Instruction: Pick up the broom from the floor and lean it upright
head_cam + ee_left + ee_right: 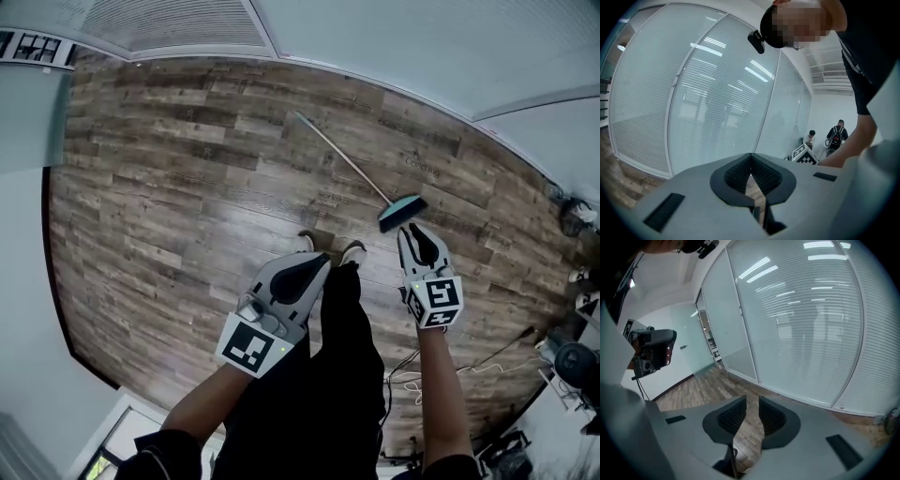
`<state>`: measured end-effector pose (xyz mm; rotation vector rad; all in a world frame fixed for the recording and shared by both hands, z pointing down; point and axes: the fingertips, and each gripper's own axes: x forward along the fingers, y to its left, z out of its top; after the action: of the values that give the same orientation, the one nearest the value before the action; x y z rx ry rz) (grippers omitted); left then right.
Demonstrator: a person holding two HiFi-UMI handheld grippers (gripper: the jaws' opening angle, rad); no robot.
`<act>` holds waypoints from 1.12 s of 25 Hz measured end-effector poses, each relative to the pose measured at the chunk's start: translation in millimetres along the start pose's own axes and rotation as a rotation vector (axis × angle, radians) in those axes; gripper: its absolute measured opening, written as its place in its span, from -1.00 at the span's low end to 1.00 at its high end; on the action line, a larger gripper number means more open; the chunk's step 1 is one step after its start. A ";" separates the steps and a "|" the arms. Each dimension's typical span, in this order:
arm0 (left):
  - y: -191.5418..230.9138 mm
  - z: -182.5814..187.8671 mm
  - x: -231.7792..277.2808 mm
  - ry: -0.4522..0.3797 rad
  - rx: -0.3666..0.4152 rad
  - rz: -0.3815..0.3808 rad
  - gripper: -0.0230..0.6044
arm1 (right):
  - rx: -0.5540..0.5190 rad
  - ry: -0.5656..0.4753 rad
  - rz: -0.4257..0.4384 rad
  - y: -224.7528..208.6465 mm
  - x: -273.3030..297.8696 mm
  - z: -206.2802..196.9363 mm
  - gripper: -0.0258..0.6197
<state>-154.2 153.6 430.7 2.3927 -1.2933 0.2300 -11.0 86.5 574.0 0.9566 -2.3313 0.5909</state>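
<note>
Left claw (319, 261) across partly hidden shoes (353, 250)

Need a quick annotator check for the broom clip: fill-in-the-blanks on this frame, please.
1. The broom lies flat on the ___.
2. Its brush head is nearest the ___ gripper.
3. On the left gripper, the jaws are ___.
4. On the right gripper, the jaws are ___, nothing between them.
Missing: floor; right; shut; open.

Wood-grain plank floor (169, 178), frosted glass wall (708, 93), matt grey plastic left tongs (751, 155)
</note>
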 end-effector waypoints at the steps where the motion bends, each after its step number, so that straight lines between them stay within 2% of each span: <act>1: 7.0 -10.0 6.4 0.012 -0.005 0.009 -0.87 | -0.020 0.031 0.016 -1.8 15.1 -10.9 -0.65; 4: 26.4 -40.1 24.3 0.039 -0.062 0.028 -0.87 | -0.092 0.114 0.049 -7.9 53.6 -43.4 -0.63; 7: 41.7 -70.7 35.7 0.056 -0.098 0.023 -0.87 | -0.110 0.180 0.062 -12.8 89.9 -82.7 -0.62; 12: 70.4 -128.6 58.8 0.094 -0.043 0.016 -0.87 | -0.144 0.268 0.081 -31.2 159.0 -156.1 -0.59; 16: 97.5 -163.9 90.0 0.078 0.084 0.055 -0.87 | -0.198 0.316 0.122 -45.9 210.3 -203.0 -0.59; 17: 103.7 -172.9 99.3 0.076 0.096 0.059 -0.87 | -0.201 0.322 0.123 -51.4 221.5 -212.4 -0.59; 22: 132.0 -228.6 142.9 0.112 0.002 0.062 -0.87 | -0.218 0.373 0.103 -85.7 272.2 -259.6 -0.54; 28: 160.3 -280.4 176.4 0.162 -0.036 0.067 -0.87 | -0.253 0.450 0.094 -117.9 325.5 -315.6 -0.51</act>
<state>-175.7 61.1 786.3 2.2520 -1.2919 0.4070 -18.7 29.7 1038.9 0.5344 -1.9913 0.4742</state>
